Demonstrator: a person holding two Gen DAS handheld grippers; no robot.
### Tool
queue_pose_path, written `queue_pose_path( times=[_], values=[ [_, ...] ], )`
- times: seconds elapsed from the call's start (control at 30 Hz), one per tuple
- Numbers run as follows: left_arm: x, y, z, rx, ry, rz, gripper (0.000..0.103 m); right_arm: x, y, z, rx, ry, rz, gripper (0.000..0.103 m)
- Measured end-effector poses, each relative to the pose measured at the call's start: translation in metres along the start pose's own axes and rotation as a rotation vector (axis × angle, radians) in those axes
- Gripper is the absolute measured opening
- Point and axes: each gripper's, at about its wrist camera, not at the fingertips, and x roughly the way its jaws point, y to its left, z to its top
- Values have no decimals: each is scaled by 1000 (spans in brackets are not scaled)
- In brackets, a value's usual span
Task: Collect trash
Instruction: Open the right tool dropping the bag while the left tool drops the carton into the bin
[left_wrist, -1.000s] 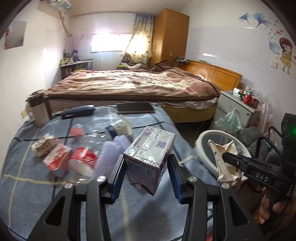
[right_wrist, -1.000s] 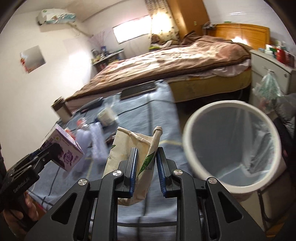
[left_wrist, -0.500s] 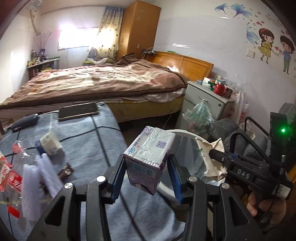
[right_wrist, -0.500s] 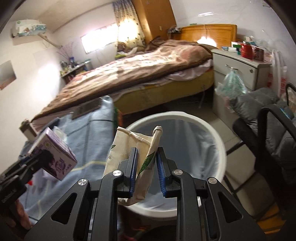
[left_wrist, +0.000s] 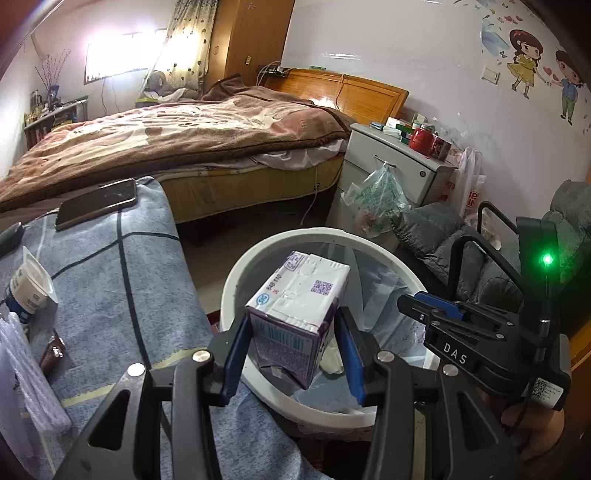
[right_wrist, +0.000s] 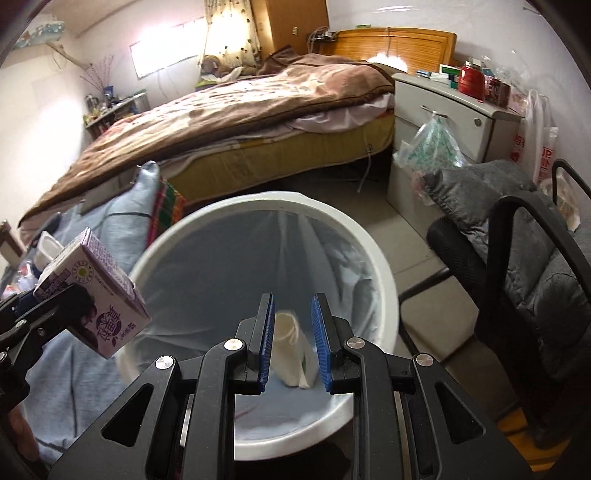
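My left gripper (left_wrist: 291, 321) is shut on a purple and white milk carton (left_wrist: 299, 295) and holds it tilted over the near rim of the white bin (left_wrist: 236, 277), which has a clear liner. In the right wrist view the carton (right_wrist: 92, 291) hangs at the bin's left rim (right_wrist: 388, 288). My right gripper (right_wrist: 291, 306) hovers above the bin's mouth with a narrow gap between its blue pads and nothing pressed between them. The crumpled beige paper bag (right_wrist: 291, 350) lies below it on the bin's bottom, and a pale bit of the bag (left_wrist: 332, 362) shows past the carton.
A table under a blue-grey cloth (left_wrist: 110, 277) stands left of the bin, bearing a phone (left_wrist: 96, 203), a yogurt cup (left_wrist: 29, 284) and other litter. A grey padded chair (right_wrist: 517, 240) is right of the bin. Behind are a bed (left_wrist: 166, 140) and a nightstand (left_wrist: 391, 158) with a hanging plastic bag (left_wrist: 376, 192).
Both grippers swung right from the table to over the bin. The paper bag has left my right gripper and now lies in the bin. The carton stays in my left gripper.
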Motion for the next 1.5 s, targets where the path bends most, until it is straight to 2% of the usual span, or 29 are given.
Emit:
queue_pose_path(
  times=[0.07,0.1,0.13,0.37,0.53,0.7,0.83,0.93,1.17,1.5],
  values=[
    [0,0,0,-3,-2,-7,57,-3,-1,0,12,-6,-1,24],
    [0,0,1,-4,-8,-8,68,-5,-2,0,16,-12,0,25],
    [-1,0,1,-5,-16,-14,71,-7,-3,0,21,-19,1,26],
    [-11,8,1,-19,-37,-7,72,-20,0,-2,35,-44,11,28],
    [-31,26,-4,-43,-69,27,72,-25,13,1,17,-71,45,28],
    [-59,52,-13,-72,-105,94,72,-29,34,-2,-10,-87,93,28],
    [-84,74,-24,-79,-139,189,72,-30,57,-2,-58,-96,140,28],
    [-99,92,-33,-108,-153,219,72,-32,76,-5,-96,-104,176,28],
    [-127,137,-56,-172,-160,336,72,-32,116,-11,-179,-102,259,28],
    [-144,186,-87,-260,-130,410,72,-30,171,-25,-312,-92,373,28]
  ],
)
